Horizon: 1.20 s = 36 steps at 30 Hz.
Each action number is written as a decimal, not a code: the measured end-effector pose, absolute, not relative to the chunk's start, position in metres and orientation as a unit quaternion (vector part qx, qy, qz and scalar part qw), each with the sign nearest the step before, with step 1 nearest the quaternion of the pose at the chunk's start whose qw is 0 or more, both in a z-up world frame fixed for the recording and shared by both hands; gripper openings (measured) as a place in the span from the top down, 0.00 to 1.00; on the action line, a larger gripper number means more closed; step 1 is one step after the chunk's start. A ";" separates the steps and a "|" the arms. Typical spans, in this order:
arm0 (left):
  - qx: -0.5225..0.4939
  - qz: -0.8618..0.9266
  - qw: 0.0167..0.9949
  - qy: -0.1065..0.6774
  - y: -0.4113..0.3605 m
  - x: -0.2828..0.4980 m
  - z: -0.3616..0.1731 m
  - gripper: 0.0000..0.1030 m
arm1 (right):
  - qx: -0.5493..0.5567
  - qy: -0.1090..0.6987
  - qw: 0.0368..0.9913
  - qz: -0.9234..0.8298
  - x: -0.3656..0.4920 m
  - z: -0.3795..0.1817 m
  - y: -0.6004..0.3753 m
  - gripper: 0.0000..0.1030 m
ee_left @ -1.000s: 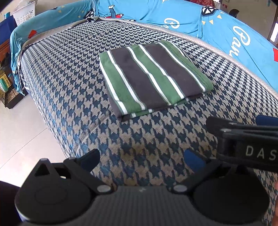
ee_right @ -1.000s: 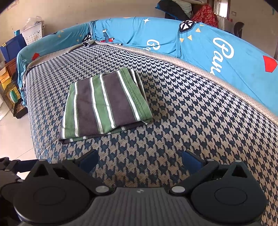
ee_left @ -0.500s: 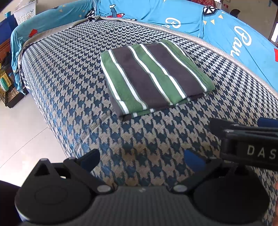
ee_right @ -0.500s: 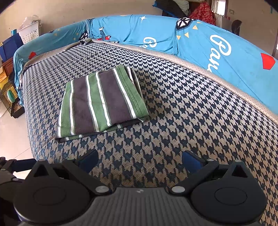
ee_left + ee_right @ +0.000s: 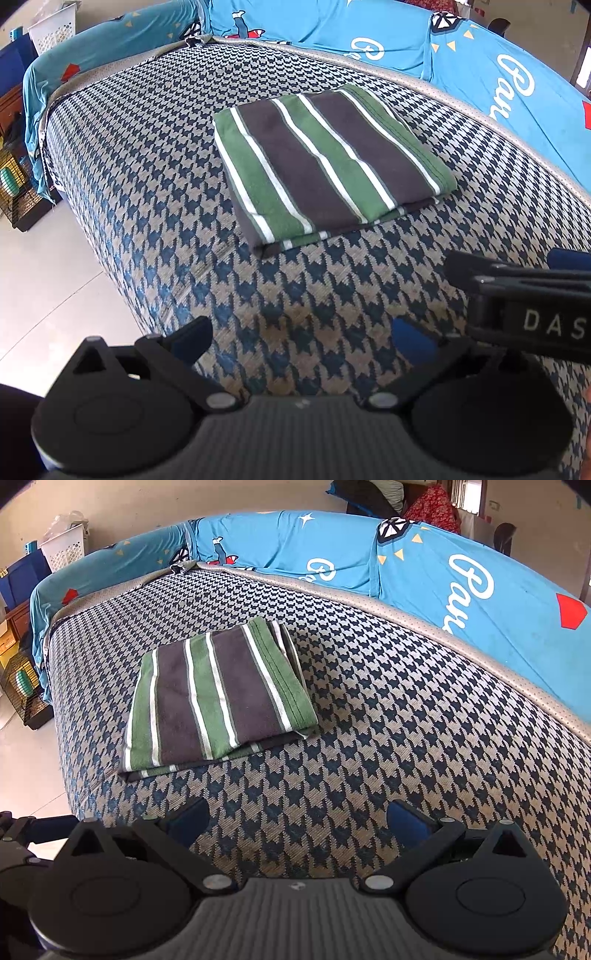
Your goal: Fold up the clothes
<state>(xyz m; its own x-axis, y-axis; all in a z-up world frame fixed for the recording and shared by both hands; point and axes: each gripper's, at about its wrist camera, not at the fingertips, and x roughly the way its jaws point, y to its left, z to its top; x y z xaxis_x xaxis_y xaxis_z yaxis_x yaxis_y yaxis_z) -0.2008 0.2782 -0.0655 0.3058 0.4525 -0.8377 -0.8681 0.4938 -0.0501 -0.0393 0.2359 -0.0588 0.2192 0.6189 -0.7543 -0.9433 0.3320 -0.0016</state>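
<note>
1. Down at the near edge of the bed, the left gripper hangs with its blue-padded fingers spread wide and nothing between them, only houndstooth cover showing through the gap.
2. Alongside it, the right gripper is just as released, pads parted, empty, hovering over the same near strip of the bed cover. From the left wrist view its black body pokes in at the right edge, so the 2 tools sit close together.
3. Neither claw touches cloth; both are clear of the garment, which lies ahead of them.
4. Out in front, the striped garment rests flat near the middle of the bed, a compact rectangle with broad green and dark bands split by thin white lines.
5. Its top layer looks smooth, and the near edge shows stacked layers with a lower one peeping out slightly, so the stack is not perfectly flush.
6. My read: this fold looks finished, and this is the pause after letting go.
7. Next move, as I judge it, calls for either a light tidy of that near edge or reaching for another garment; none shows in either view.
8. Beyond, a bright blue printed sheet drapes along the far rim.
</note>
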 end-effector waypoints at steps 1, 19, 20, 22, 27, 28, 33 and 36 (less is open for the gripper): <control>-0.259 0.431 0.765 0.401 0.278 -0.201 -0.066 0.00 | -0.240 0.338 0.743 0.526 -0.039 -0.059 0.236 0.00; -0.259 0.430 0.764 0.404 0.274 -0.201 -0.065 0.00 | -0.243 0.335 0.741 0.529 -0.040 -0.059 0.236 0.00; -0.258 0.430 0.765 0.404 0.274 -0.201 -0.065 0.00 | -0.243 0.335 0.741 0.529 -0.040 -0.058 0.236 0.00; -0.258 0.429 0.765 0.405 0.274 -0.201 -0.066 0.00 | -0.243 0.334 0.741 0.530 -0.040 -0.058 0.236 0.00; -0.259 0.429 0.765 0.405 0.275 -0.201 -0.067 0.00 | -0.244 0.335 0.740 0.530 -0.038 -0.059 0.237 0.00; -0.259 0.429 0.765 0.405 0.275 -0.201 -0.067 0.00 | -0.243 0.335 0.740 0.530 -0.038 -0.059 0.237 0.00; -0.259 0.429 0.765 0.405 0.276 -0.201 -0.067 0.00 | -0.245 0.335 0.740 0.530 -0.037 -0.060 0.238 0.00; -0.259 0.429 0.765 0.406 0.277 -0.201 -0.067 0.00 | -0.246 0.335 0.740 0.530 -0.037 -0.060 0.238 0.00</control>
